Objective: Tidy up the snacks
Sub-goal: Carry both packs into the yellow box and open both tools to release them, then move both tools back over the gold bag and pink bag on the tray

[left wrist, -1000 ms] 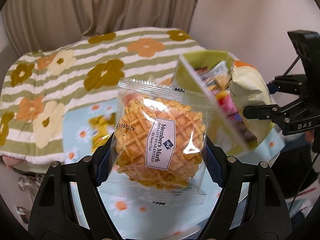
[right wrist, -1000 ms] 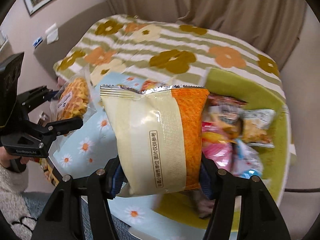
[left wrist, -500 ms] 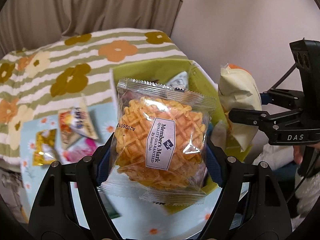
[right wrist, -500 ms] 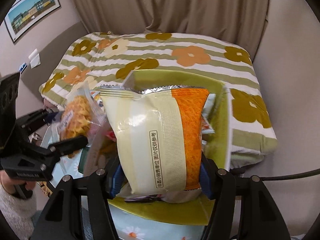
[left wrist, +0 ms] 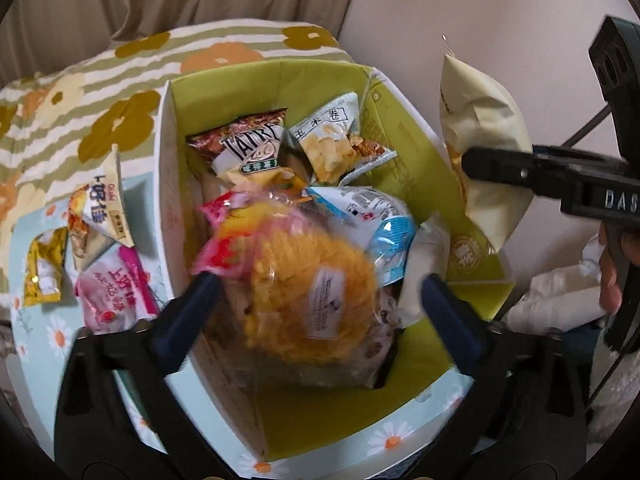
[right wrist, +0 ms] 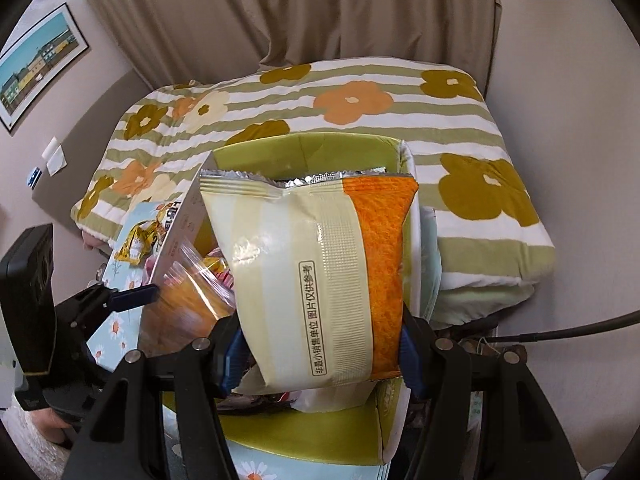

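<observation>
Green cardboard forms the inside of the open box [left wrist: 320, 84], which is seen from above in the left wrist view and is already heaped with snack packets. Over this heap the left gripper [left wrist: 318, 292] is held with its jaws opening wide, and the waffle packet [left wrist: 312, 300] is seen blurred between them, clear of both blue pads and lying on or just above the other packets; which of the two cannot be told. Beyond it in the box, a brown packet [left wrist: 248, 140], a pale corn-roll packet [left wrist: 336, 136] and a blue-and-white packet [left wrist: 368, 208] are seen. Outside the box, on the daisy-printed cloth [left wrist: 24, 236] to the left, a gold packet [left wrist: 42, 268], a pink packet [left wrist: 114, 292] and a white-and-orange packet [left wrist: 100, 204] are left lying. In the right wrist view the right gripper [right wrist: 322, 350] is clenched on a cream-and-orange bag [right wrist: 316, 280], which is gripped near its lower end between the blue pads and is held upright above the near part of the box [right wrist: 304, 148]. The same bag [left wrist: 480, 148] is seen at the right edge of the left wrist view, just beyond the box's right wall. A bed covered by a green-striped flowered blanket [right wrist: 360, 100] is seen behind the box, with beige curtains [right wrist: 280, 12] behind it.
</observation>
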